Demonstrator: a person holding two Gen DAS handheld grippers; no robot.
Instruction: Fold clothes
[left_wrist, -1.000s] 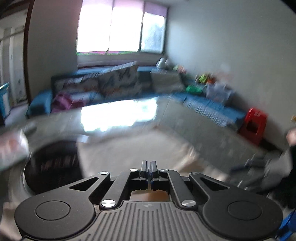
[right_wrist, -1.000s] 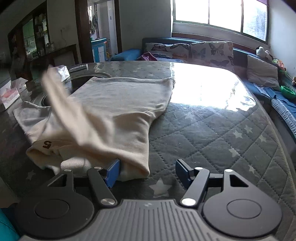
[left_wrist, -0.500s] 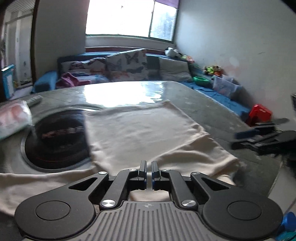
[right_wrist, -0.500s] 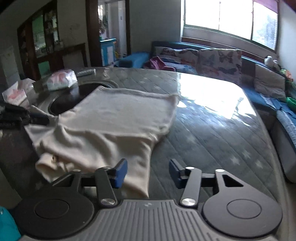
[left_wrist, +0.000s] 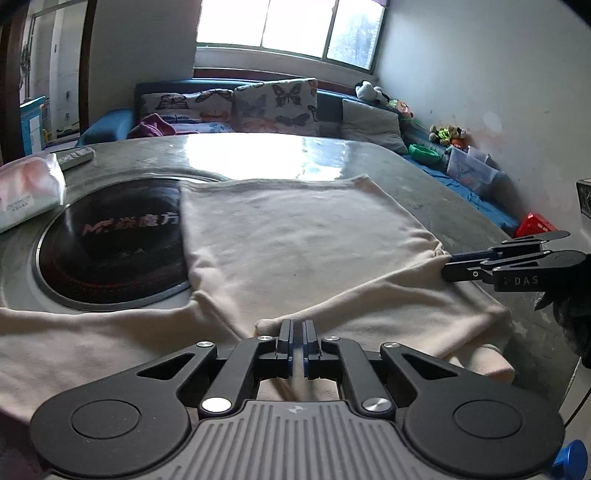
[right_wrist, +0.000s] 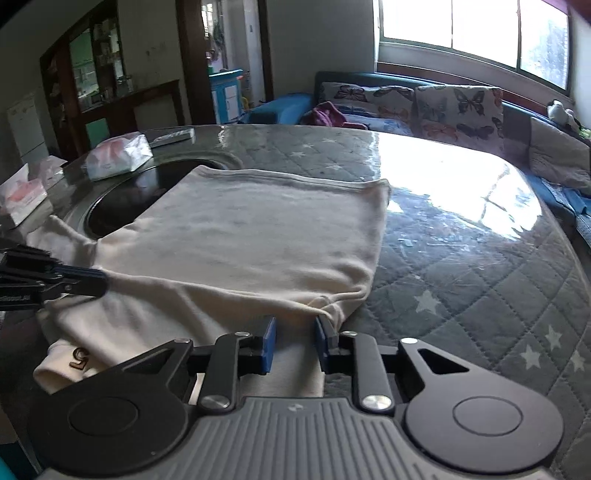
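Cream sweatshirt (left_wrist: 295, 240) is spread flat on the quilted table (right_wrist: 461, 266), reaching its near edge. Left gripper (left_wrist: 297, 332) is clenched on a fold of it, and the right gripper (right_wrist: 293, 332) is closing its jaws around the bunched side seam.

A cream shirt (right_wrist: 258, 251) lies spread on the quilted, star-patterned table (right_wrist: 461, 280). At the shirt's near edge the right gripper (right_wrist: 294, 341) is closing its blue-padded jaws around a bunched fold of cloth. The left gripper (right_wrist: 92, 282) reaches in at the shirt's left edge. Beyond the shirt sits a tissue pack (right_wrist: 118, 157).
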